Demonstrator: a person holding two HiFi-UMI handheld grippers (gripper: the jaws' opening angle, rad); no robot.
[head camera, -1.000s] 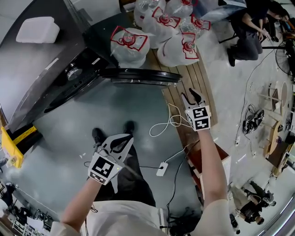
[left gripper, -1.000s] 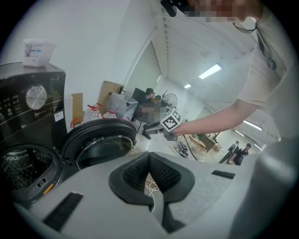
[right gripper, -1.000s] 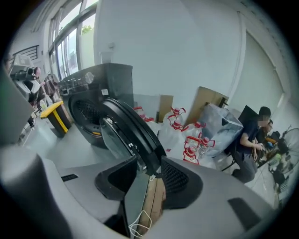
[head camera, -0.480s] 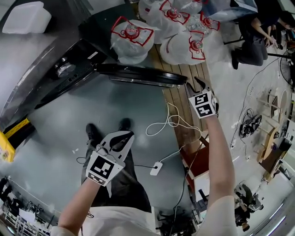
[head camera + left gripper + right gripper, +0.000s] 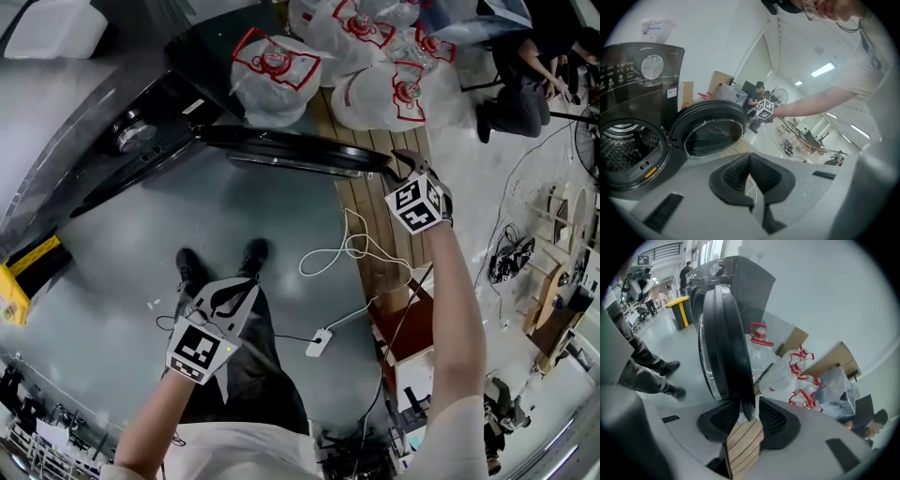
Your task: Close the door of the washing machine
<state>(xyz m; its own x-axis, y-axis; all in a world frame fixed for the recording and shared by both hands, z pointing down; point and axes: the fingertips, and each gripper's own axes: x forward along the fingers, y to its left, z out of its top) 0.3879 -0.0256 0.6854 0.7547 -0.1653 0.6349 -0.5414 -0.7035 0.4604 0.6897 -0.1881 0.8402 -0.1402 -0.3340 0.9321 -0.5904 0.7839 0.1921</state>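
The dark washing machine (image 5: 131,141) stands at the upper left with its round door (image 5: 281,150) swung out to the right, edge-on from above. My right gripper (image 5: 398,169) is at the door's free end. In the right gripper view the door's rim (image 5: 724,343) sits between the jaws of the right gripper (image 5: 749,405); they have just been closing, and a sliver of gap shows beside the right pad. My left gripper (image 5: 246,286) hangs low over the floor, shut and holding nothing. It faces the door glass (image 5: 712,133) and the drum (image 5: 628,145).
Clear bags of bottles (image 5: 366,66) are piled behind the door. A white cable (image 5: 347,253) and its adapter (image 5: 321,342) lie on the floor beside wooden planks (image 5: 370,206). A red box (image 5: 403,337) stands under my right arm. A person (image 5: 525,66) sits at the far right.
My right gripper has rolled and travelled to the door's free edge, which now lies between its jaws. My left gripper has sunk a little. The door has not swung.
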